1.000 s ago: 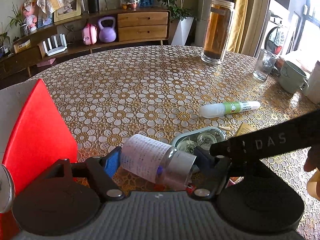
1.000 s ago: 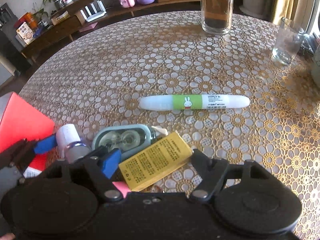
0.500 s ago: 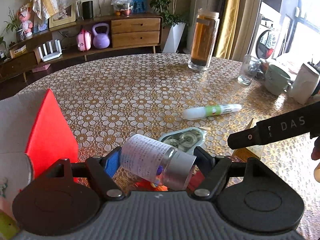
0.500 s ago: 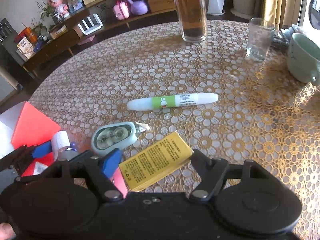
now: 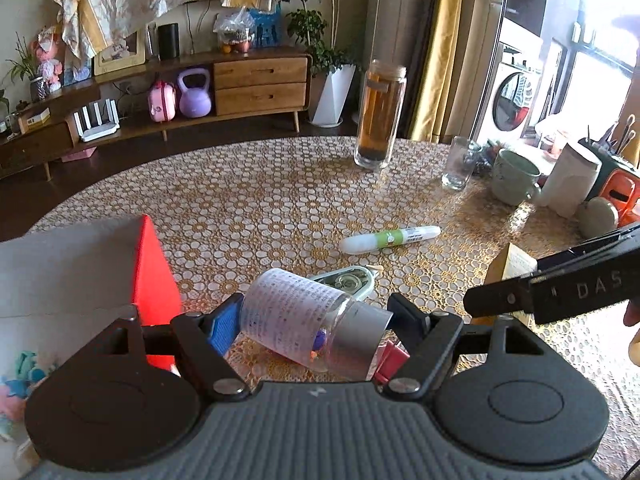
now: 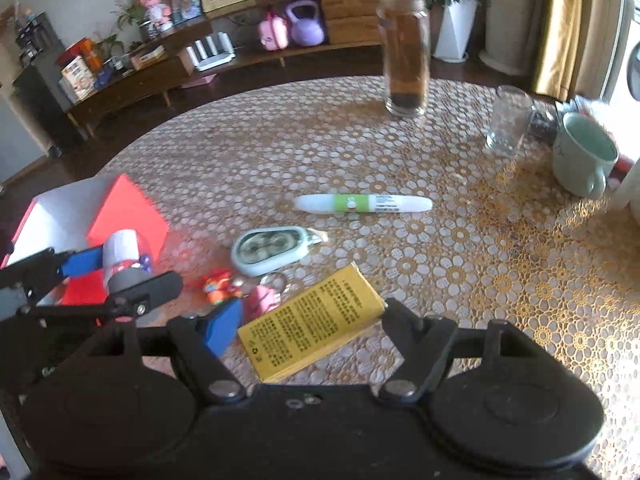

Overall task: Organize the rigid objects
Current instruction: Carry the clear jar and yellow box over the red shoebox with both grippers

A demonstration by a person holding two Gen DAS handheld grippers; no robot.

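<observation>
Fingers of left gripper (image 5: 310, 322) clamping labelled bottle (image 5: 296, 316) crosswise, right gripper (image 6: 308, 330) pinching yellow box (image 6: 310, 322), both hanging above tabletop (image 6: 460, 240) near red box (image 6: 128, 210); tilted bottle risking slipping out.

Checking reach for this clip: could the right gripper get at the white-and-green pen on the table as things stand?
Probably not yet: the right gripper is shut on a yellow box. The way to the white-and-green pen looks free: it lies alone on the tablecloth, beyond the correction tape dispenser.

Left gripper (image 5: 312, 320) angled downward, clamped on a load, right gripper (image 6: 308, 332) likewise, side by side
</observation>
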